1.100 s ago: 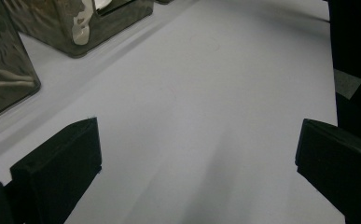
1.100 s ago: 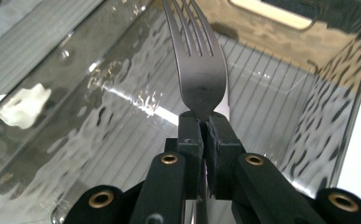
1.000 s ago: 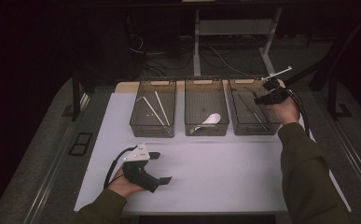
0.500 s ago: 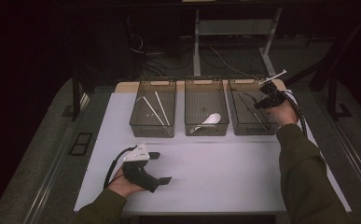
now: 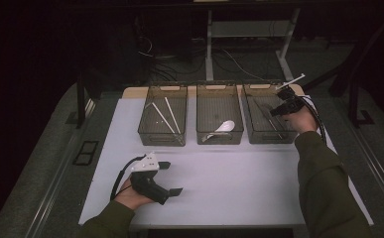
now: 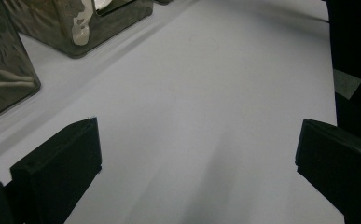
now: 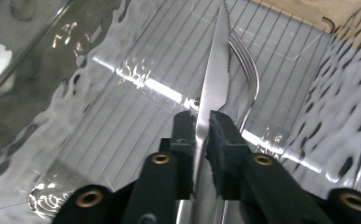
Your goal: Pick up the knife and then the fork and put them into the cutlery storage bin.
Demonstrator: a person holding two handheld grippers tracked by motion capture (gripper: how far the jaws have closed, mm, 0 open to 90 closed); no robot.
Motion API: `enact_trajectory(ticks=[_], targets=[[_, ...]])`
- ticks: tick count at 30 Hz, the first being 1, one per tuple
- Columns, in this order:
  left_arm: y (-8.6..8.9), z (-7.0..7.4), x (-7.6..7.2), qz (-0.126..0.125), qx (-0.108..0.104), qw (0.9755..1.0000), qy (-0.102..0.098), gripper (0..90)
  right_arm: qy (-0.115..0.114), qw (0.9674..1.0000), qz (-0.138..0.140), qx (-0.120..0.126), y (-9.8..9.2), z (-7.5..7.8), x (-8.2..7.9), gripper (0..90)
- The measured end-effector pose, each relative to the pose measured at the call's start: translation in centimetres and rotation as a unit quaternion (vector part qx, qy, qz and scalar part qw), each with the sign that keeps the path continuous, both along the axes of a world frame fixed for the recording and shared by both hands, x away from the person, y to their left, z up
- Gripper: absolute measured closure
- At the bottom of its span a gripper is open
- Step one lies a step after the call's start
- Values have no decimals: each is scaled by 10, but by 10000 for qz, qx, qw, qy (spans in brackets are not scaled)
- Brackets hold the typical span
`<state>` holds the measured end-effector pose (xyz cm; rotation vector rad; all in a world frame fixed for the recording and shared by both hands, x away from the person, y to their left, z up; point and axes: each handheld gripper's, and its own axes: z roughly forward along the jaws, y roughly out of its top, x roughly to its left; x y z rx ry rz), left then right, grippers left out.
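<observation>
Right, the right hand-held gripper (image 7: 200, 128) sits over the rightmost bin (image 5: 250, 111), and between its jaws runs a knife (image 7: 213, 88), seen in the right gripper view. The blade's long axis runs straight away from the jaws, tip pointing ahead toward the bin's far end, serrated edge near the tip. The jaws have just been easing apart, with the knife between them; the left pad looks to touch the blade while a sliver of gap shows at the right one, so I cannot tell whether the grip bites or has let go. Just beside the knife and lying almost parallel to it is a fork (image 7: 246, 70), tines toward the far end too, down on the ribbed floor of the bin. From the high view, three smoked clear bins stand in a row at the far side of the white table (image 5: 239, 193): the left bin (image 5: 145, 126) holds two pale chopsticks (image 5: 165, 116) lying at a slant, the middle bin (image 5: 199, 114) holds a white spoon (image 5: 222, 129), and the right one carries the dark cutlery. Near the table's front edge, the left hand-held gripper (image 5: 174, 178) rests low, jaws standing wide apart with only bare table between them in the left gripper view.
</observation>
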<state>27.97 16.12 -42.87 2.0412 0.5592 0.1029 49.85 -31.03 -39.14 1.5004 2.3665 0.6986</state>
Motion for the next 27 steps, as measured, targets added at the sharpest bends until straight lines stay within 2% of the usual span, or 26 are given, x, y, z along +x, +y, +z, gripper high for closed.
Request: enact_trajectory(ticks=[9, 11, 13, 15, 18, 24, 27], targets=[[0, 1, 0, 9, 0, 10000, -20, 0, -97, 9989, -53, 455, -5, 7, -2, 565], [1, 1, 0, 9, 4, 10000, -28, 0, -124, 9978, -92, 648, -7, 9, -3, 528], [1, 1, 0, 2, 16, 10000, -25, 0, -95, 9963, -73, 847, -8, 10, -3, 444], [1, 1, 0, 2, 27, 10000, -27, 0, -141, 9963, -64, 842, -6, 12, -5, 425], [1, 1, 0, 27, 1, 10000, -22, 0, -339, 9951, -1, 931, -5, 16, -11, 374], [3, 2, 2, 57, 21, 10000, -48, 0, -573, 9934, 18, 998, -5, 19, -20, 342], [3, 2, 3, 73, 4, 10000, -53, 0, -689, 9933, 51, 925, -4, 19, -27, 322]])
